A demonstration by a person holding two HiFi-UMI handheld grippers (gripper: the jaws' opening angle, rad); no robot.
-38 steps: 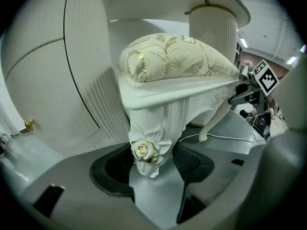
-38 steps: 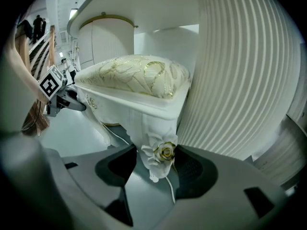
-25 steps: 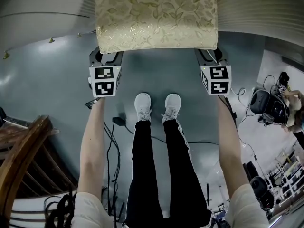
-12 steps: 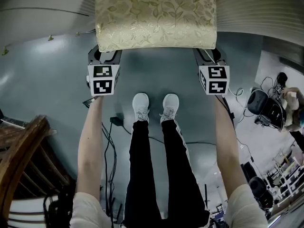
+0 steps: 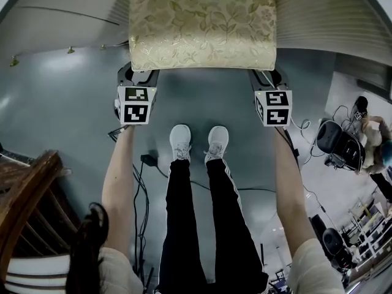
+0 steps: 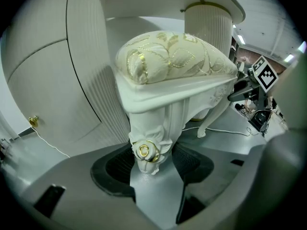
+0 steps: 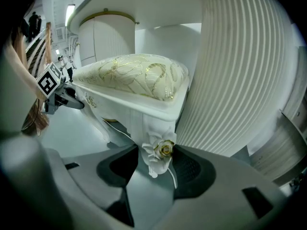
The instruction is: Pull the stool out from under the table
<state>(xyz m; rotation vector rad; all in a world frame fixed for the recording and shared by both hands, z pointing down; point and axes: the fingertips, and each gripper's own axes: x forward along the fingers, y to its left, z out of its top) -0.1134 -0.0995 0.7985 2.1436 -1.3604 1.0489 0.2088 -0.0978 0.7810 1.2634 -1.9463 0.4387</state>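
- the person's shoes (image 5: 196,143) stand on the grey floor (image 5: 61,115), just short of the stool (image 5: 202,41).
- the left gripper (image 5: 139,76) is clamped on the stool's near left leg (image 6: 149,128), its pads against the carved rose.
- the right gripper (image 5: 269,76) has just been closing, and its pads meet the near right leg (image 7: 158,138) between them.
- beyond both grippers, the gold-patterned seat (image 6: 172,56) reaches under the white fluted surface (image 6: 86,71).

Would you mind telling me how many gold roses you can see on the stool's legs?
2: one gold rose on the near-left leg, and a second gold rose on the near-right leg. Others may be hidden.
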